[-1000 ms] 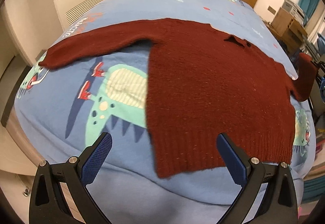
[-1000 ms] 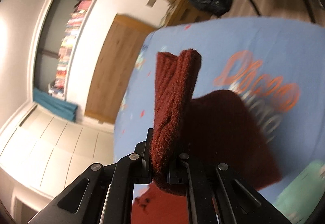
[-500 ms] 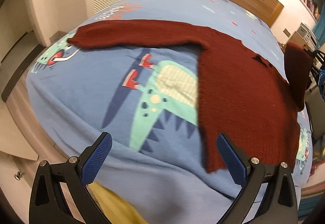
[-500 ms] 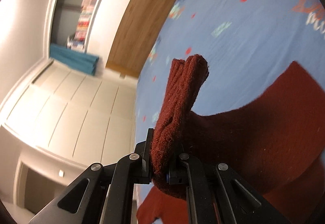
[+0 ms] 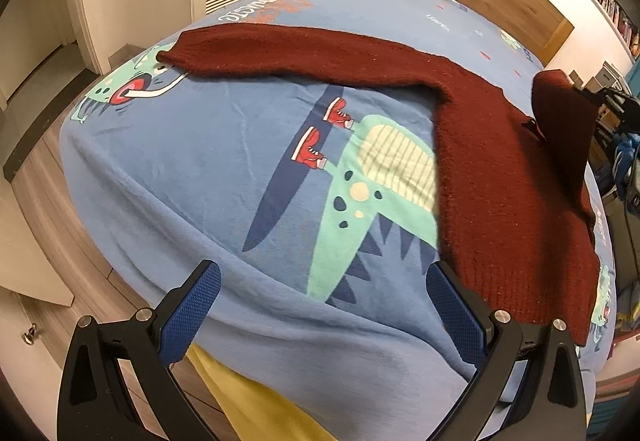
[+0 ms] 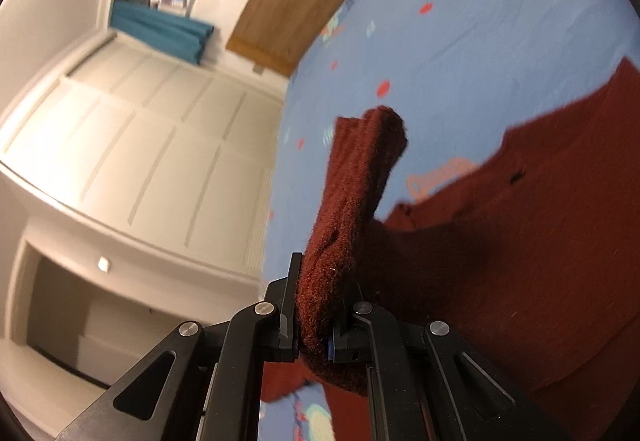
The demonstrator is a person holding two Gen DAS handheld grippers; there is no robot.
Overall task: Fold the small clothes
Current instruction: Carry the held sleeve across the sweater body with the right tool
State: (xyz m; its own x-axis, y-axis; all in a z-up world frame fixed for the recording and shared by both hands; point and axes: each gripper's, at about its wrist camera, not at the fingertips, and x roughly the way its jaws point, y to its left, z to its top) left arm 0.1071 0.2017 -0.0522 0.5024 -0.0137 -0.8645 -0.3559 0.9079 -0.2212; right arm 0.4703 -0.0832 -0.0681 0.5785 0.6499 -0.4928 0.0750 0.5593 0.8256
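The right gripper (image 6: 314,315) is clenched on the cuff end of one sleeve (image 6: 360,177) of a dark red knitted sweater (image 5: 508,177). The sleeve stands up out of the jaws, doubled over on itself, and its ribbed tip rises ahead of the fingers, clear of the bed (image 5: 224,169). The sweater's body spreads below and to the right of this gripper, flat on the blue cover.

The left gripper (image 5: 324,305) is released, its two blue-padded fingers (image 5: 192,313) wide apart with nothing between them. It hangs over the near edge of the bed. The sweater's ribbed hem lies just beyond its right finger; whether they touch I cannot tell. The body runs away from that finger up and to the right. The other sleeve (image 5: 288,49) stretches flat across the bed well ahead of this gripper, its cuff ending far ahead and to the left.

The knit is a coarse, fuzzy maroon with ribbed cuffs and hem. The bed cover is blue with a green dinosaur print (image 5: 360,193) wearing red shoes.

One sweater with two sleeves, one lifted and one lying; two grippers; one bed.
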